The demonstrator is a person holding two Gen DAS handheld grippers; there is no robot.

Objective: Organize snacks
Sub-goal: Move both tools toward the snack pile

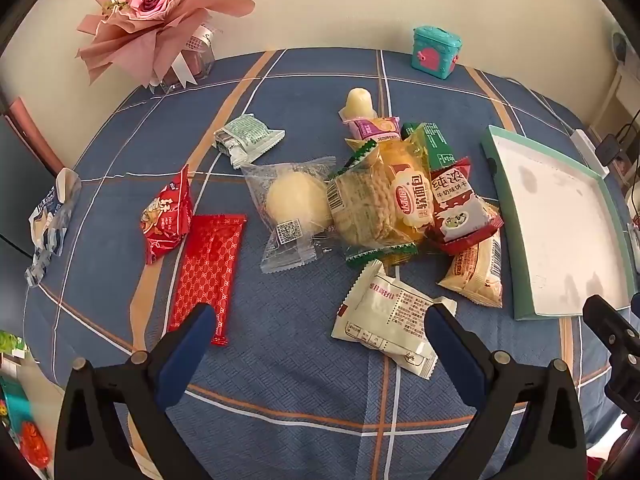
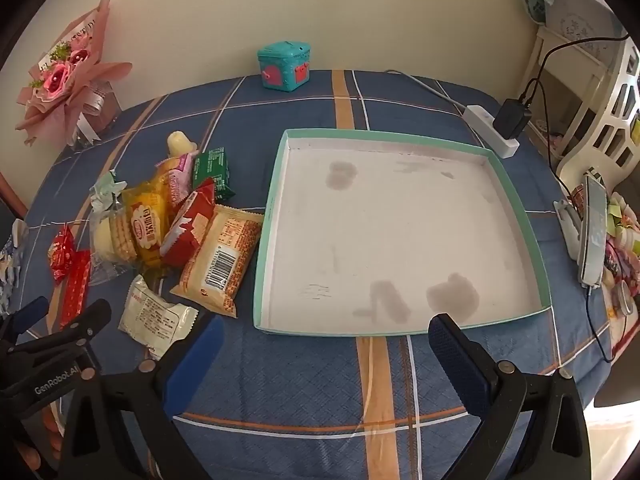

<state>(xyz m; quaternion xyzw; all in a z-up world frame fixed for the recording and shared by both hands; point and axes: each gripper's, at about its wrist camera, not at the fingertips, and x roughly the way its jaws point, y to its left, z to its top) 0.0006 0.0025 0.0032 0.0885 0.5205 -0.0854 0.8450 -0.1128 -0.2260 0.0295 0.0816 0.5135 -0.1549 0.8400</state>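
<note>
Both tongs are wide apart and hold nothing: the left tongs (image 1: 320, 332) hang over the snacks (image 1: 384, 200), the right tongs (image 2: 324, 344) by the tray (image 2: 516, 184).

place: home | signs: checked tablecloth (image 2: 304, 380), flower bouquet (image 1: 160, 4), power strip (image 2: 492, 130)
</note>
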